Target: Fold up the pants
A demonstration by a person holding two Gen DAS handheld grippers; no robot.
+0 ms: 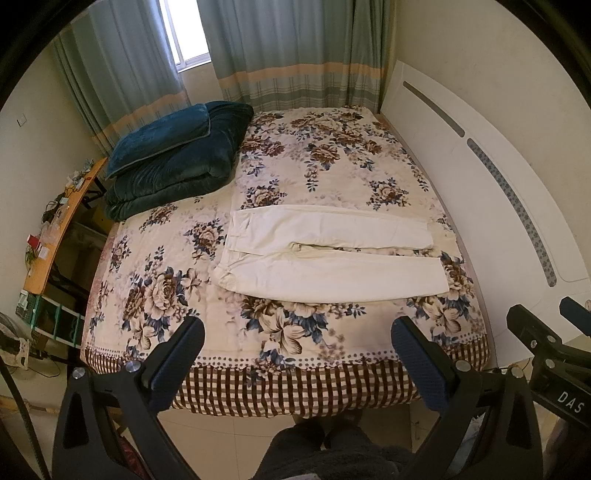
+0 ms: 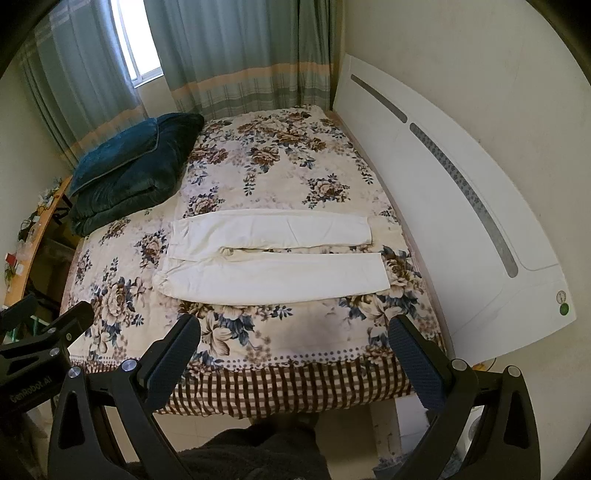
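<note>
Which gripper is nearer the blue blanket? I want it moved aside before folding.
Left, probably. The blue blanket sits at the bed's far left corner. The left gripper hangs open off the near edge on the blanket's side; the right gripper, also open, is held farther right.

Cream walls (image 1: pixel 480 44), bed (image 1: pixel 295 380) with floral cover, white headboard (image 1: pixel 480 192), teal curtains (image 1: pixel 295 48), bright window (image 1: pixel 184 33), folded blue blanket (image 1: pixel 177 158), cluttered wooden shelf (image 1: pixel 55 236), pale tiled floor (image 1: pixel 229 439).
</note>
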